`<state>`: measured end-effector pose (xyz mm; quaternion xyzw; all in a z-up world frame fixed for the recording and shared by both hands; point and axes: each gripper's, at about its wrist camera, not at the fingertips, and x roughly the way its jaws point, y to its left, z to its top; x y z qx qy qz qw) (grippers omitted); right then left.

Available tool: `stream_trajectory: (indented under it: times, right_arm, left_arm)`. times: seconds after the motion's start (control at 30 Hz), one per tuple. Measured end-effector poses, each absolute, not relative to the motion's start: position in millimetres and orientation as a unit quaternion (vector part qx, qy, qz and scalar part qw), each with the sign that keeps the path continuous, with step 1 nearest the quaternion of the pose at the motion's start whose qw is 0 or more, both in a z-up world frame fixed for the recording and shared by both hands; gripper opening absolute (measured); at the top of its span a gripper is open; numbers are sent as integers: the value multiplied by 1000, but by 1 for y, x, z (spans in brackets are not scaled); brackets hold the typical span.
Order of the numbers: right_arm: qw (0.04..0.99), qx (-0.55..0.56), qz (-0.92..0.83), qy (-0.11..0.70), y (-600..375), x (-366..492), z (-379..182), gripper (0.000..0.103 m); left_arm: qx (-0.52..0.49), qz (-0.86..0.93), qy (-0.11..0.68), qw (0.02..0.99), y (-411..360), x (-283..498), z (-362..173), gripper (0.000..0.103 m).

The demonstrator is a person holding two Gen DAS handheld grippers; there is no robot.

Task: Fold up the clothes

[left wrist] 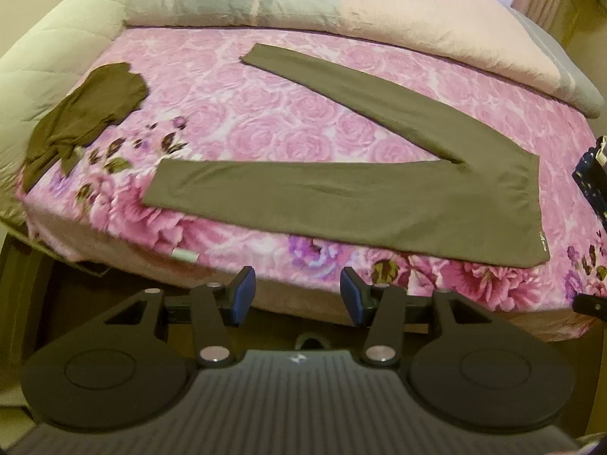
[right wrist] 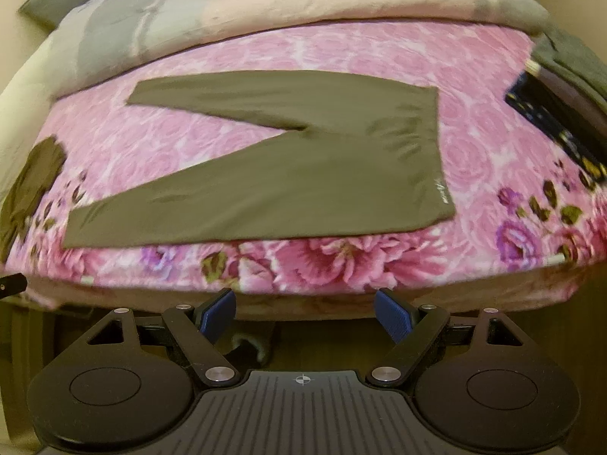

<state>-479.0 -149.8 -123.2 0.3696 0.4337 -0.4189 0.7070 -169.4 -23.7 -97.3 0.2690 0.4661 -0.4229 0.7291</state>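
Pink floral bed, olive trousers spread flat on it, duvet behind trousers, left gripper and right gripper held apart, empty.

Nothing legible from my end. Only text candidate: a small pale print near the waistband corner of the olive-green fabric trousers spread flat on the pink rose-print bedsheet. In the left wrist view I see it as a tiny light mark at the lower right corner, too small to read. In the right wrist view the same print looks like a short slanted script, blurred, no letters resolvable. The dark blue patterned item at the right edge has yellowish marks; I can't tell if they're text.
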Motion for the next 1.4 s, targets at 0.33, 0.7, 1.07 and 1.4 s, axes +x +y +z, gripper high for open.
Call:
stream_trajectory:
  times: [0.33, 0.7, 1.07, 1.4]
  right_arm:
    - [625, 399, -559, 372, -222, -511, -121, 83]
    - [589, 424, -598, 341, -286, -466, -144, 83]
    - [578, 425, -585, 379, -347, -447, -212, 83]
    - [633, 407, -510, 416, -439, -405, -310, 83]
  left_arm:
    - [314, -550, 426, 646, -180, -144, -113, 45]
    - [355, -599, 411, 588, -294, -94, -147, 45]
    - [377, -601, 443, 547, -330, -66, -218, 45]
    - [368, -621, 430, 542, -377, -67, -288, 45]
